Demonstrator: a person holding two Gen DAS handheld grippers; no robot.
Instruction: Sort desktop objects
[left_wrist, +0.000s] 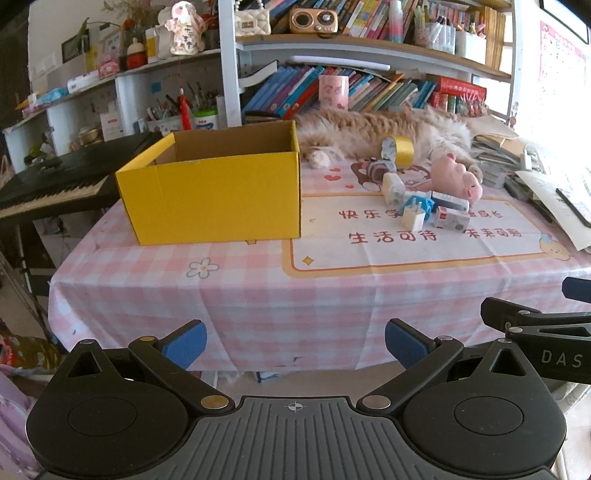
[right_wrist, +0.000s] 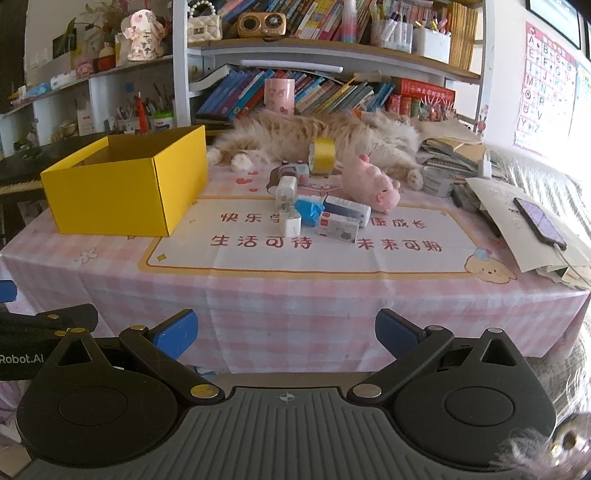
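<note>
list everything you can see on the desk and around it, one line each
cardboard box: 1, yellow, desk's left part, open top
cat: 1, ginger, lying along desk's back
tape roll: 1, gold, before the cat
plush toy: 1, pink, right of centre
chargers: 2, white, centre pile
small boxes: 2, white, centre pile
blue wrapped item: 1, centre pile
toy camera: 1, grey-pink, behind the pile
phone: 1, dark, desk's right edge
cup: 1, pink, behind cat
keyboard: 1, black, left of desk
left gripper: open, before the desk
right gripper: open, before the desk
</note>
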